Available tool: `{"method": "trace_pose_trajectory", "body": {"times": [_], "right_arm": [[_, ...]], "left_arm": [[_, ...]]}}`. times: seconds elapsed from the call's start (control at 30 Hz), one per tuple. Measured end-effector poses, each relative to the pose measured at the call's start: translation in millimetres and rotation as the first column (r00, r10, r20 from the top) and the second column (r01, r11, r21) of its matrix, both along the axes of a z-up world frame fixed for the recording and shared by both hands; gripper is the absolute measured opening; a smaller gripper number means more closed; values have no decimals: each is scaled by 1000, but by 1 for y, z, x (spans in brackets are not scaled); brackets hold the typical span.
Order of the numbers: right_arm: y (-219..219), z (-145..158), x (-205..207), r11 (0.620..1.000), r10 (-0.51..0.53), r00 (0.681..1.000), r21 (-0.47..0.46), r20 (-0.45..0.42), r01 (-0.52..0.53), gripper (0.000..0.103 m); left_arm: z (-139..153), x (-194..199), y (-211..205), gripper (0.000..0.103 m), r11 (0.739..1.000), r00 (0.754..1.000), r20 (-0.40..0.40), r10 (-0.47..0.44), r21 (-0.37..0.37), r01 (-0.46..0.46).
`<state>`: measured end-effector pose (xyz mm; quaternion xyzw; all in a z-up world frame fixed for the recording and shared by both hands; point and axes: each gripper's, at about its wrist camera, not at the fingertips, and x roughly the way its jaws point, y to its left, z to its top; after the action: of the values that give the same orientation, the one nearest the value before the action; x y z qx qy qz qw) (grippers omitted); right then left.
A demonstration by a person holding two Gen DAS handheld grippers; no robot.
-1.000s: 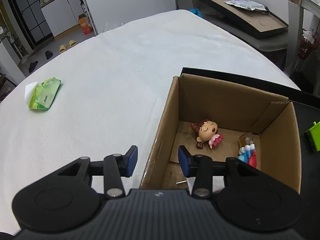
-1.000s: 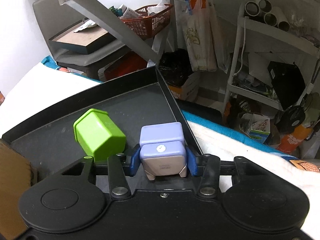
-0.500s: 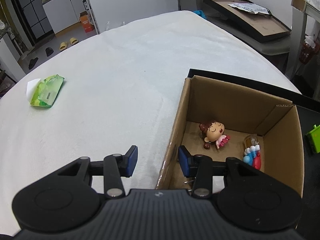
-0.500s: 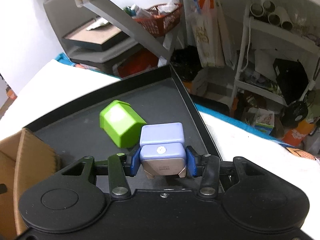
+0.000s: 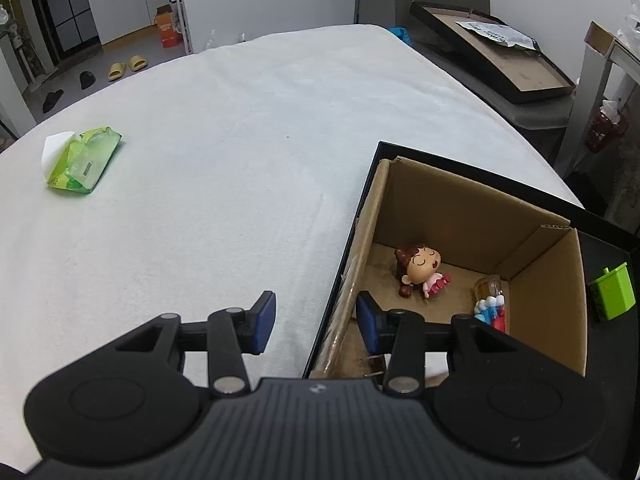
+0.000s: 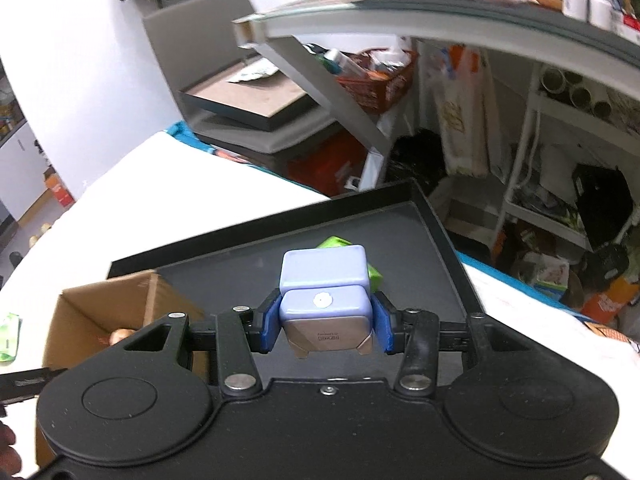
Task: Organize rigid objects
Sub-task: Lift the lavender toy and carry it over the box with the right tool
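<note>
My right gripper (image 6: 325,326) is shut on a lavender box-shaped toy (image 6: 323,284) and holds it above the black tray (image 6: 436,240). A green house-shaped block (image 6: 374,274) lies on the tray, mostly hidden behind the toy; it also shows in the left wrist view (image 5: 614,290). The open cardboard box (image 5: 448,200) stands in the tray's left part and holds a doll figure (image 5: 420,268) and a red, white and blue toy (image 5: 490,312). My left gripper (image 5: 316,322) is open and empty, its jaws astride the box's near left wall.
A green wipes packet (image 5: 82,160) lies far left on the white tablecloth (image 5: 220,140). Beyond the table's right edge stand a grey shelf frame (image 6: 340,92), a framed board (image 5: 492,56) and cluttered shelves (image 6: 560,160).
My right gripper has lifted and swung left with the lavender toy, so the cardboard box now enters its view. My left gripper has drifted left and back a little, still open.
</note>
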<state>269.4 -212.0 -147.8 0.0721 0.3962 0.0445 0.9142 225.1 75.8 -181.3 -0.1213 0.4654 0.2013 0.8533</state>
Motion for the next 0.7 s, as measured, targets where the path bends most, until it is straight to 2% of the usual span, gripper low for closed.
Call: {"method": "trace_pose_trajectory", "body": {"times": [0.23,0.33,0.47,0.7], "right_arm": [[29,19,-5,999,51,998,-19,29,-50,45],[41,25,-7,997,70,997,-27,35,-69,45],[59,31,-8,995,98,994,-39,43,-96,45],[91,36,-10,988,146,988,-63,45,-143,45]], "left_arm": [[1,-5,7,37,998,1000,25,-2,-66,4],[1,-7,12,29,994,999,36,-5,-111,9],[0,-9,16,13,984,998,54,-18,-174,27],[1,-12,18,13,978,997,67,-27,-205,40]]}}
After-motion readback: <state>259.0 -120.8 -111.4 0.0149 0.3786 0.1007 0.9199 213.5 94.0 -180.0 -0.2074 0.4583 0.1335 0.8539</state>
